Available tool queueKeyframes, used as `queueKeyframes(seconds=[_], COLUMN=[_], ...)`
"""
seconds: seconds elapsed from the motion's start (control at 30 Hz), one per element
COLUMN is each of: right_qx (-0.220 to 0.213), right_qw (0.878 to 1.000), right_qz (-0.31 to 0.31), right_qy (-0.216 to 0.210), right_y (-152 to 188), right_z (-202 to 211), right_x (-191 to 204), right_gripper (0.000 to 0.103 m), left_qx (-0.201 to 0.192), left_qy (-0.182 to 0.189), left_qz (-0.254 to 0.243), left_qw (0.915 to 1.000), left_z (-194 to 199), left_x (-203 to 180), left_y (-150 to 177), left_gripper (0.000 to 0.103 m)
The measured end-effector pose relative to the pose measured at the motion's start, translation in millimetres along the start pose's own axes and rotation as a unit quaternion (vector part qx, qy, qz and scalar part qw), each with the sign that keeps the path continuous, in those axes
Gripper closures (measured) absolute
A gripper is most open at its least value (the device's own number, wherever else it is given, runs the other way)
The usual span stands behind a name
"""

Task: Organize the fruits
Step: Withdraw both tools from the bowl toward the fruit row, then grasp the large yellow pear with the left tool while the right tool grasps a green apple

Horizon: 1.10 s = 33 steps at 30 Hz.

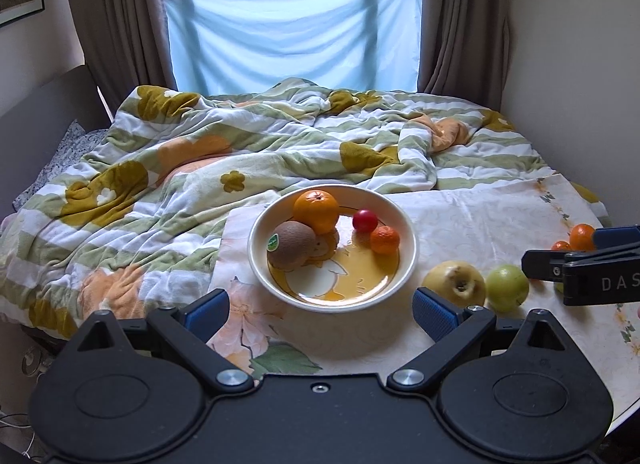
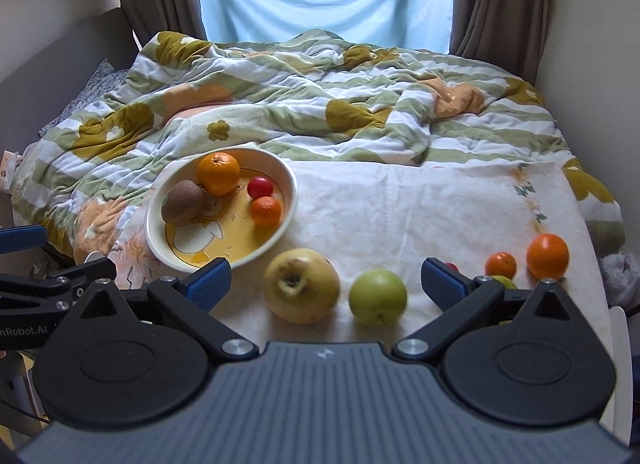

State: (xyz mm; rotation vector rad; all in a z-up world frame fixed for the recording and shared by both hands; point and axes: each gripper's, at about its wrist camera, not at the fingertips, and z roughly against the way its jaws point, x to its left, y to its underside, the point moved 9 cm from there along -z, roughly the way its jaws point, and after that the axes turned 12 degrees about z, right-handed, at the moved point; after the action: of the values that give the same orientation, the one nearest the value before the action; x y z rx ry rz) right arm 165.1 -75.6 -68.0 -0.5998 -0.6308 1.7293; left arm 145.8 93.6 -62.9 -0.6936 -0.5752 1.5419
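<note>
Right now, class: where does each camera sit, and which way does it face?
Left wrist: on the left gripper, facing the bowl and window; its own open fingers show, the right gripper at the edge.
Right wrist: on the right gripper, facing the yellow apple and green apple; open fingers show, the left gripper at the edge.
Shared: bowl, both apples, bed.

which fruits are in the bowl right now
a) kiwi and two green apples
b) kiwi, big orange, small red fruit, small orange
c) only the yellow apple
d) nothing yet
b: the bowl holds a kiwi, a big orange, a small red fruit and a small orange.
</note>
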Motion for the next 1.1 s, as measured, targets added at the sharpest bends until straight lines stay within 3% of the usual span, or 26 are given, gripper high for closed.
queueKeyframes(seconds=[0.53, 1.1], right_qx=[0.012, 0.057], right_qw=[1.0, 0.998], right_qz=[0.006, 0.027], right_qy=[-0.019, -0.021], right_y=[52.6, 101.3], right_z=[21.4, -38.9], right_x=[-95.6, -170.3], right_gripper=[0.0, 0.0], left_qx=[0.011, 0.028], left_qy=[-0.039, -0.074], left_qz=[0.031, -0.008], left_qw=[0.9987, 0.9969], left_z=[1.2, -85.2], left_x=[-76.3, -122.9], left_y=[32.4, 50.8], left_gripper=[0.003, 0.003])
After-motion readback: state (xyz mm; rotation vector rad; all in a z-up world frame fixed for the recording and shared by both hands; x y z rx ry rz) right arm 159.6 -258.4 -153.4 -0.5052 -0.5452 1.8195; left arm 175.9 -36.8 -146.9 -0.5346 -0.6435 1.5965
